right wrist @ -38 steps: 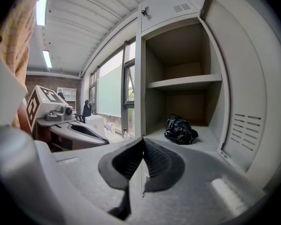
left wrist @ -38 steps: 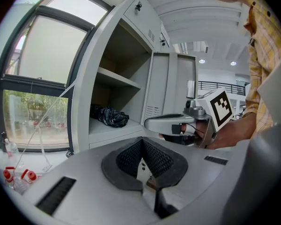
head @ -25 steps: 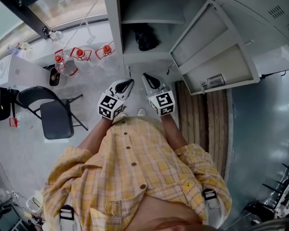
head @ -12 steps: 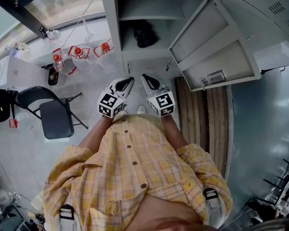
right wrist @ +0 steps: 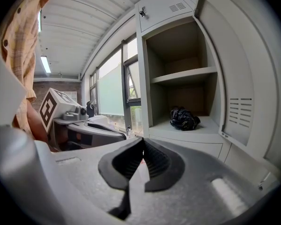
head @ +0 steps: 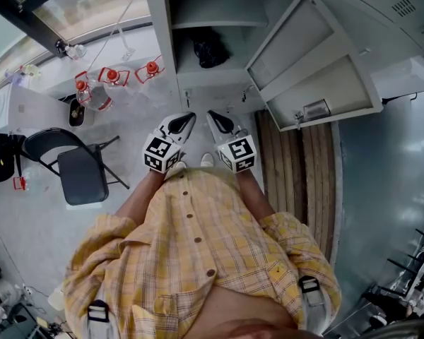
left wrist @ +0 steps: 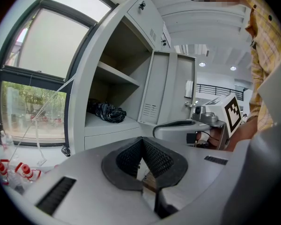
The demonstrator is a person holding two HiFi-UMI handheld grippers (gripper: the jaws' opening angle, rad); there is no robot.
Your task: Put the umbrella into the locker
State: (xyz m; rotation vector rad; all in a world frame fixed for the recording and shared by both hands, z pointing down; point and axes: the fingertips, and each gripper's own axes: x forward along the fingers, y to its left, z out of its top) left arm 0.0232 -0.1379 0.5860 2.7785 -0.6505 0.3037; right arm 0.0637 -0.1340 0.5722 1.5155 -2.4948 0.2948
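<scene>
A folded black umbrella [head: 208, 49] [left wrist: 106, 111] [right wrist: 184, 118] lies on the lower shelf of the open grey locker [head: 219, 83]. The locker door [head: 312, 69] stands swung out to the right. My left gripper [head: 186, 121] [left wrist: 141, 142] is shut with nothing between its jaws, held in front of the locker and well short of the shelf. Beside it, my right gripper [head: 215, 117] [right wrist: 142, 143] is likewise shut and empty, pointing toward the same compartment.
A black folding chair [head: 74, 167] stands on the floor at the left. Several red-capped bottles [head: 112, 78] sit under the window. A strip of wooden slats [head: 297, 175] runs along the floor at the right, below the open door.
</scene>
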